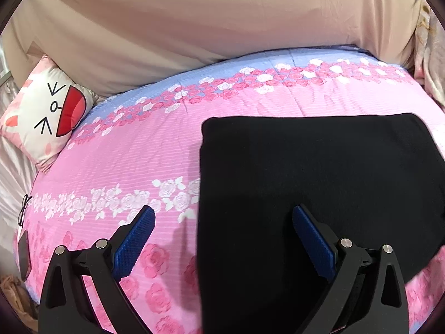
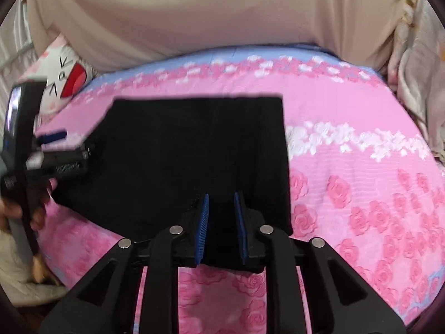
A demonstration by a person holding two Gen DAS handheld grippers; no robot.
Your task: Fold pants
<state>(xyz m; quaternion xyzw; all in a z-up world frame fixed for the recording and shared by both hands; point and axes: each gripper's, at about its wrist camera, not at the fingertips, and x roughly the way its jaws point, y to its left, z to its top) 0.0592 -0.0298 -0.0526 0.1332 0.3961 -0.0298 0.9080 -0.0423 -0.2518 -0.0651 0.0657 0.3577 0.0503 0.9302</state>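
The pants (image 1: 319, 189) lie on the bed as a flat, matte black rectangle of soft, slightly fuzzy cloth, folded into a compact block with straight edges and squared corners. Under them the bedspread (image 1: 133, 150) is a ribbed pink quilt printed with bands of white and deep-pink roses, turning pale blue (image 1: 250, 58) along its far edge. Beyond it hangs a smooth beige sheet (image 1: 194, 22) with shallow creases.

The left hand-held gripper (image 1: 224, 214) stands released, its jaws spread wide: the blue, finely knobbed pad of one finger (image 1: 136, 239) is over the pink quilt and the other over the black cloth, so the left edge of the pants runs between them; whether the pads rest on the cloth cannot be told. The right hand-held gripper (image 2: 221, 203) is only a little parted, its ridged blue pads (image 2: 204, 222) close together over the near edge of the pants, with black cloth showing in the narrow gap; the pads do not appear to clamp it.

The left wrist view alone shows sharply a white cushion (image 1: 44, 111) with a cartoon cat face at the bed's far left corner, and a pair of glasses (image 1: 23, 208) at the bedspread's left border. The right wrist view, somewhat blurred, shows the pants' right edge and near right corner, and the left hand-held gripper from the side, gripped by a person's fingers (image 2: 11, 208).
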